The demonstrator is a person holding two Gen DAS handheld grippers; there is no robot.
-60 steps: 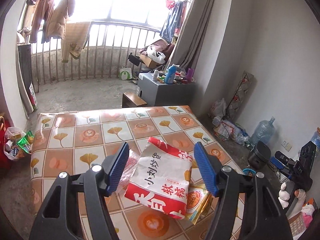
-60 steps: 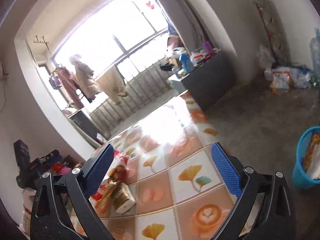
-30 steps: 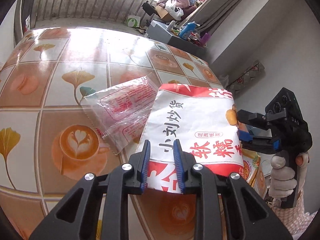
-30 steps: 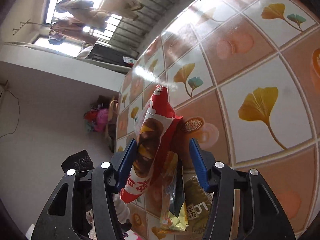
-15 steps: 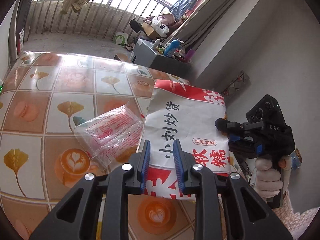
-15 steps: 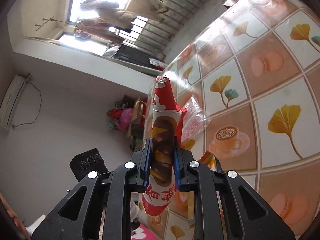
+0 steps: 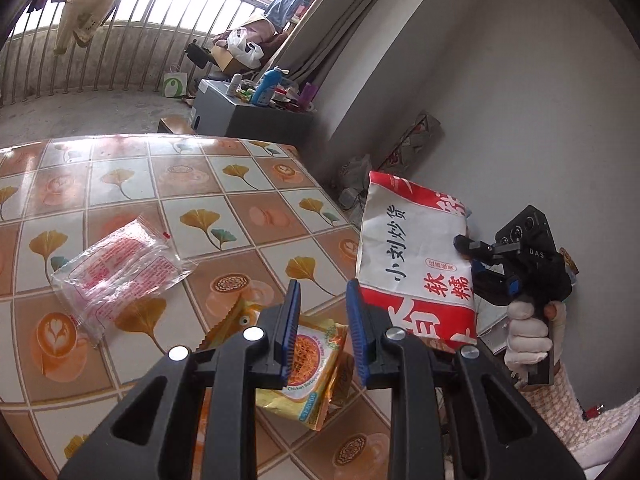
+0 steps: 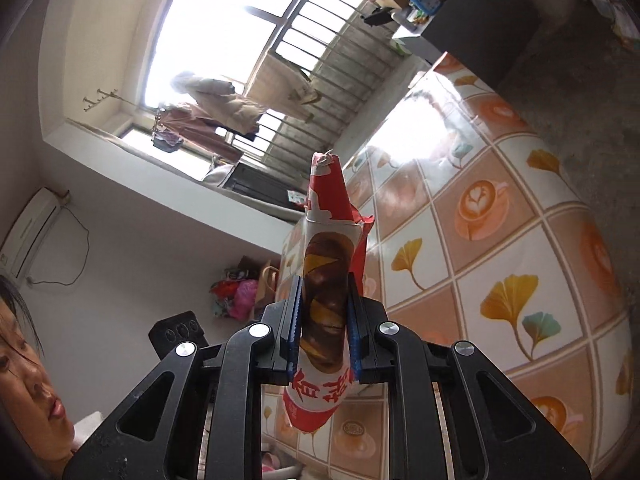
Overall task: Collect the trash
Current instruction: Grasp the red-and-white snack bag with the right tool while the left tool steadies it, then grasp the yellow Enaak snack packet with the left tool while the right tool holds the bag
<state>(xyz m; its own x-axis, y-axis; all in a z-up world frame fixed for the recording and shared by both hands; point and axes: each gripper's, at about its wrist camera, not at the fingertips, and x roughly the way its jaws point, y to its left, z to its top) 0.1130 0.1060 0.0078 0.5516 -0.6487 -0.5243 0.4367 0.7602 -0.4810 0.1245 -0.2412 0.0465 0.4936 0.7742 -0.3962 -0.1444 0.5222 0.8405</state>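
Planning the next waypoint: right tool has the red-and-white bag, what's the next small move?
Probably carry the red-and-white snack bag clear of the table toward a bin; none shows. The right tool pinches it, lifted off. Clear wrapper and yellow noodle packet remain.

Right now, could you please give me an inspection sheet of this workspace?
Surface: table with a tiled leaf-and-coffee cloth.
Job's things: red-and-white snack bag held off the table; clear wrapper and yellow noodle packet lying on it.
Clutter: bottles on a grey cabinet.
Grippers: right gripper shut on the bag; left gripper nearly closed, holding nothing.
Cables: nothing seen.
Surroundings: barred window, hanging clothes.
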